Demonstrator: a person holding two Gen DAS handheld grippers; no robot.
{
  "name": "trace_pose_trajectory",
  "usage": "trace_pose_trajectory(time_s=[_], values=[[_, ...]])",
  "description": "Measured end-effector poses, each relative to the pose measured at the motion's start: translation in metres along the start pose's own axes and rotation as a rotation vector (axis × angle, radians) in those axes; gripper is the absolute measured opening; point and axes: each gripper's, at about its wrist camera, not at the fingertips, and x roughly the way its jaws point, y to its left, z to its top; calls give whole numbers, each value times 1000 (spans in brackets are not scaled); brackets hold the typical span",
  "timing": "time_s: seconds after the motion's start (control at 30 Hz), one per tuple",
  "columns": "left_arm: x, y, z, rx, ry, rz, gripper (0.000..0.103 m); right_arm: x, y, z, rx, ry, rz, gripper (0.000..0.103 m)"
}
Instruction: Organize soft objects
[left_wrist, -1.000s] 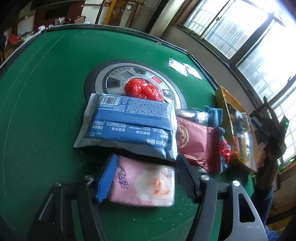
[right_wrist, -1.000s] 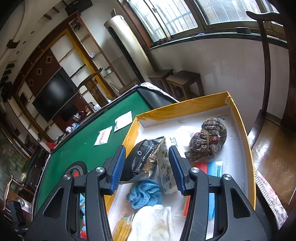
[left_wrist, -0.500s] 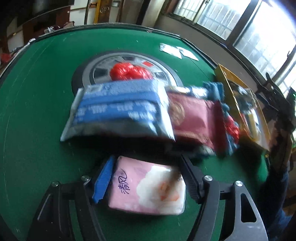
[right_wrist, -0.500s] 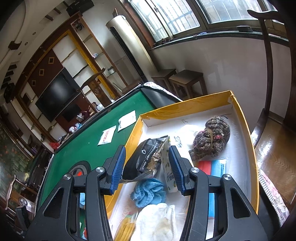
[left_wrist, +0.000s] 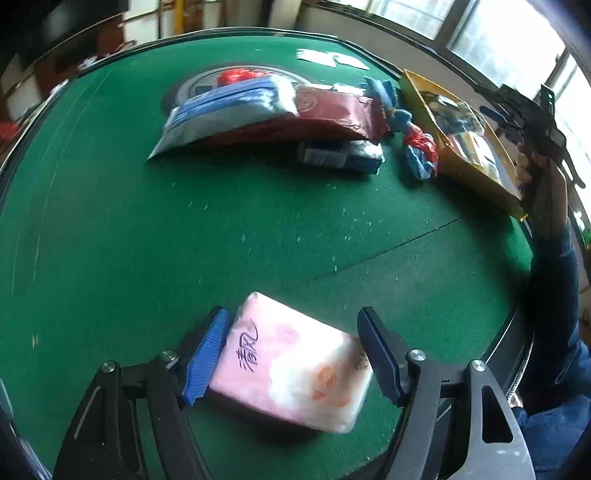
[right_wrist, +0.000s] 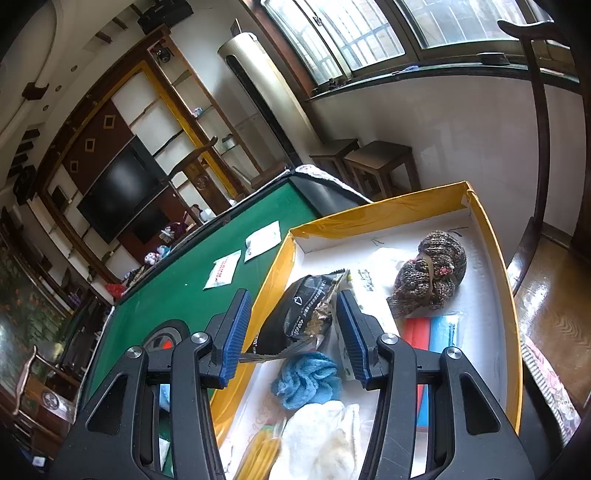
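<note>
- Holding the pink tissue pack (left_wrist: 291, 373) crosswise in your left gripper (left_wrist: 291, 362), w/ the blue pad (left_wrist: 207, 358) on one short end and the other pad on the opposite end – a grip that keeps a squashy pack from folding.
- Pack looks lifted off the green table (left_wrist: 110, 240): there's shadow under its near edge, and it tilts a bit.
- Jaws stand wide b/c the pack itself is wide; pads press both ends, so it's a real hold.
- Rest of the pile sits well ahead of that gripper: blue-grey pouch (left_wrist: 229, 107), dark red bag (left_wrist: 336, 114), blue-and-red cloth (left_wrist: 421, 151) beside the yellow box (left_wrist: 476, 177).
- Your right gripper (right_wrist: 291, 332) hovers over the box's (right_wrist: 491, 258) open interior, jaws half apart, clasping nothing; black snack bag (right_wrist: 303, 314) and blue knit ball (right_wrist: 306, 380) lie below and between the fingers, prob. untouched.
- Brown yarn ball (right_wrist: 432, 273) sits ahead to its right, white cloth (right_wrist: 325, 439) right under it.
- Judgement: pack goes into the box next; free floor there is scarce.
</note>
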Motion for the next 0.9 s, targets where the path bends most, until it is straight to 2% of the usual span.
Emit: trace_pose_trajectory(time_s=[0.13,0.27,0.4,0.5,0.6,0.7,0.77,0.9], values=[[-6,4,-11,-52,17,8,72,-1,1,0,1,-8,7,48],[-11,7,-22,-112,1,10,73,-3,4,-1,-8,-12,23,48],[-8,2,-21,-99,-44,39,75,-5,13,-3,-32,-16,42,48],[1,-5,-7,-45,-61,82,74,-4,19,-5,-59,-21,36,48],[7,-7,13,-42,-68,46,66,-3,20,-6,-64,-21,44,48],[-12,-12,22,-56,-113,1,68,-4,18,-5,-57,-26,48,48],[-23,-11,18,-88,-96,-13,70,-2,17,-4,-52,-22,49,48],[-36,6,-6,-237,-4,85,70,-2,19,-5,-59,-16,63,48]])
